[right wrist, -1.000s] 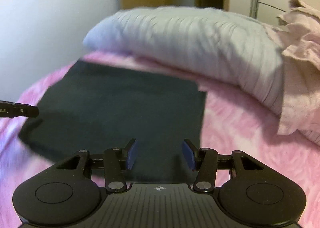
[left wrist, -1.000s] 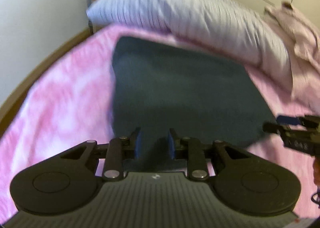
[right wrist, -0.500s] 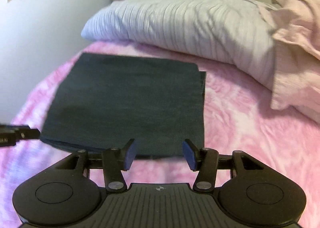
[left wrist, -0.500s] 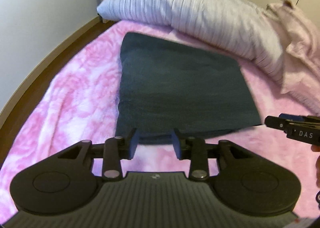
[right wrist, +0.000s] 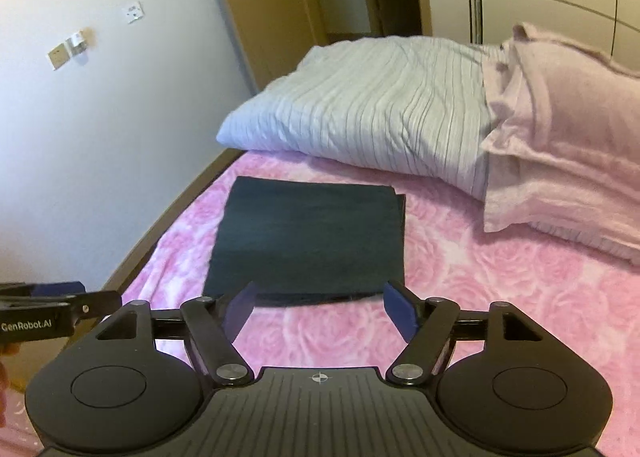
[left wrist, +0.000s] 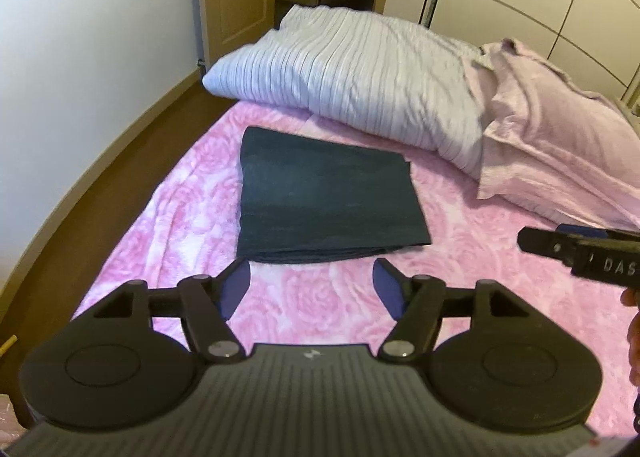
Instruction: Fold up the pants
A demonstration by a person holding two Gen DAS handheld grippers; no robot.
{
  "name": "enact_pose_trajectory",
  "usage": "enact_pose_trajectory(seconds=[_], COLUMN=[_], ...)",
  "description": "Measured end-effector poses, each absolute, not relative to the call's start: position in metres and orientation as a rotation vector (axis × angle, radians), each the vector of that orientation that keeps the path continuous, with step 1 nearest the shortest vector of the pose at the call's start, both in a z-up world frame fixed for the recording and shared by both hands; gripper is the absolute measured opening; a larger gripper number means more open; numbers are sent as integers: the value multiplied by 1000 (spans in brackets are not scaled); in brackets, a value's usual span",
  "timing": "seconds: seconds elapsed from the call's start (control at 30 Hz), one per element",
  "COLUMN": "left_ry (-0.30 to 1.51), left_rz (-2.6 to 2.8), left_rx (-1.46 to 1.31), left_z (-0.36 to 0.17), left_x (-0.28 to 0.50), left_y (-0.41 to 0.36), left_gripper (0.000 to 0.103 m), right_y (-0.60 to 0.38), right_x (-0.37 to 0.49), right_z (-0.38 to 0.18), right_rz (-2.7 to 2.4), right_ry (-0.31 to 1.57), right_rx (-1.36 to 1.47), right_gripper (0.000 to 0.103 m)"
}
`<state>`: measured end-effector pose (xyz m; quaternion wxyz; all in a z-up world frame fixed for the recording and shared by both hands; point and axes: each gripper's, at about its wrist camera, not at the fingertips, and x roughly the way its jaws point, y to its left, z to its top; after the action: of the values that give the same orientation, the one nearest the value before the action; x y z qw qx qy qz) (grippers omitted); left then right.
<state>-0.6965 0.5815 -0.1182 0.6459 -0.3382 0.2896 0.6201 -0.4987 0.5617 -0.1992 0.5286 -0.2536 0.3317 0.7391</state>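
Left wrist view: left gripper (left wrist: 310,281) spread wide, empty; folded pants (left wrist: 324,197) just ahead on the bed (left wrist: 328,305). Right wrist view: right gripper (right wrist: 318,307) likewise wide; a careless brush could rumple the fold

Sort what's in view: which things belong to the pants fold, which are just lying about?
Job:
- dark pants, folded flat on the pink blanket
- left gripper, open, short of the pants' near edge
- right gripper, open, at that edge

Lying about:
- striped duvet, bunched beyond the pants
- pink pillow, to their right
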Motion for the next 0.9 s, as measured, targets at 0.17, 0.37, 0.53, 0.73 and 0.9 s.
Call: enact_pose_trajectory(seconds=[0.17, 0.37, 0.53, 0.73, 0.9], left_ry=[660, 641, 619, 580, 577], left_rz=[1422, 1417, 1425, 1450, 1504], left_rx=[-738, -724, -704, -729, -665], left_z=[-85, -60, -50, -45, -36], left_x=[-688, -677, -666, -661, -650], left_y=[551, 517, 493, 465, 443], left_gripper=[70, 77, 85, 94, 102], right_y=[527, 496, 477, 451, 433], right_x=[-501, -496, -488, -482, -477], right_z=[-171, -147, -135, -130, -126], right_rz=[1782, 1787, 1775, 1788, 1800], right_ry=[768, 763, 776, 763, 754], right_rx=[-615, -600, -613, -639, -640], right_gripper=[69, 69, 69, 69, 69])
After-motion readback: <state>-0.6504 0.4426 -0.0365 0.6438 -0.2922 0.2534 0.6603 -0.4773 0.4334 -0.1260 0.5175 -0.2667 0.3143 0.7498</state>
